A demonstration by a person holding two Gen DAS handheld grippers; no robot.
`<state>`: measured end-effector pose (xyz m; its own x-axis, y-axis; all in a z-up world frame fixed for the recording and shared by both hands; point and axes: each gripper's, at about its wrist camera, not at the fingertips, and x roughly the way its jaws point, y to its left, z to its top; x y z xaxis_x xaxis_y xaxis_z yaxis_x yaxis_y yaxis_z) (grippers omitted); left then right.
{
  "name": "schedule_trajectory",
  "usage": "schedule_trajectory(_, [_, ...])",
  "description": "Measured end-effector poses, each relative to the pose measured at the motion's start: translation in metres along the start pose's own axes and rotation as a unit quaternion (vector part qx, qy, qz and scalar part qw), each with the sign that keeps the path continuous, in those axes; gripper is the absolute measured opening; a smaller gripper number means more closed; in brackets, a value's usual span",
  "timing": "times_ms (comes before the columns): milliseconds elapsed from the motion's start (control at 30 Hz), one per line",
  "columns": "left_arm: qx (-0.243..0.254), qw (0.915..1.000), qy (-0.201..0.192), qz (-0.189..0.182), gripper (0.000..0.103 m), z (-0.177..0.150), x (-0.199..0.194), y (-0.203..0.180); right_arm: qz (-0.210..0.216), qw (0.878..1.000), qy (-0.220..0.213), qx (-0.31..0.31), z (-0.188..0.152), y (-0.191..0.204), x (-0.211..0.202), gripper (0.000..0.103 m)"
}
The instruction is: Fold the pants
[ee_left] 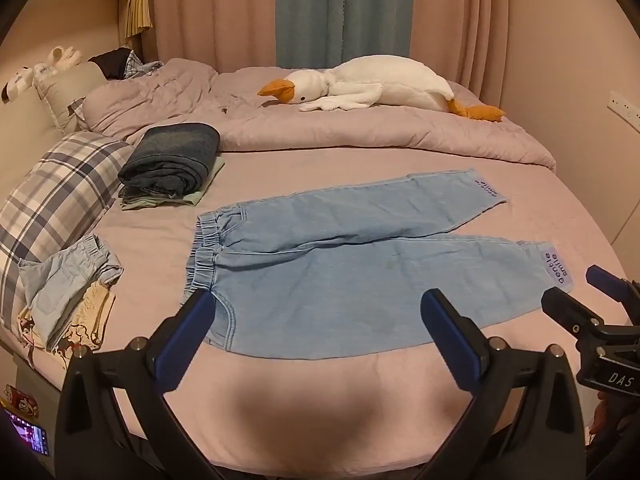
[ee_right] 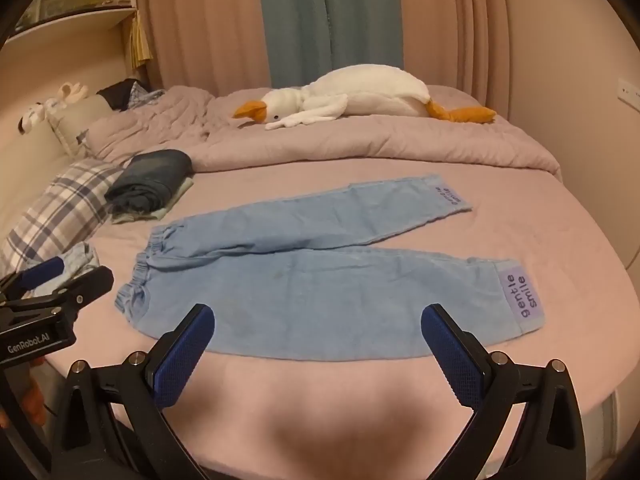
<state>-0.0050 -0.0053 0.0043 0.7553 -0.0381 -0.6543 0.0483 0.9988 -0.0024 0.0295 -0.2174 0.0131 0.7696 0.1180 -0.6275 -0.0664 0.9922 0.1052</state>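
Light blue pants are laid flat on the pink bed sheet, long axis running side to side: elastic waistband to the left, cuffs with the "gentle smile" label to the right, legs slightly splayed. The left gripper and right gripper are held above the near edge, jaws spread wide, nothing grasped.

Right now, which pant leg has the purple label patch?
The near leg, closest to both grippers; its cuff carries the purple patch. The far leg's cuff has only printed lettering.
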Motion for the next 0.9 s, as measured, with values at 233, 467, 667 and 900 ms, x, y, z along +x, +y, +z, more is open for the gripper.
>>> schedule_trajectory(233, [0.001,1.0000,0.003,-0.002,0.103,0.0001,0.0013,-0.0013,-0.001,1.000,-0.001,0.000,0.0000,0.0030,-0.0019,0.103])
schedule_trajectory(467, [0.002,1.0000,0.003,-0.003,0.103,0.0007,0.0018,-0.0032,0.000,1.000,-0.001,0.001,-0.0013,0.0023,-0.0010,0.103])
schedule_trajectory(667, [0.004,1.0000,0.003,-0.003,0.103,-0.0001,0.0018,-0.0057,0.001,1.000,-0.001,0.000,-0.0014,0.0040,-0.0009,0.103])
schedule_trajectory(900, [0.004,1.0000,0.003,-0.005,0.103,-0.0005,0.0020,-0.0070,0.001,1.000,-0.001,0.000,-0.0017,0.0033,-0.0007,0.103])
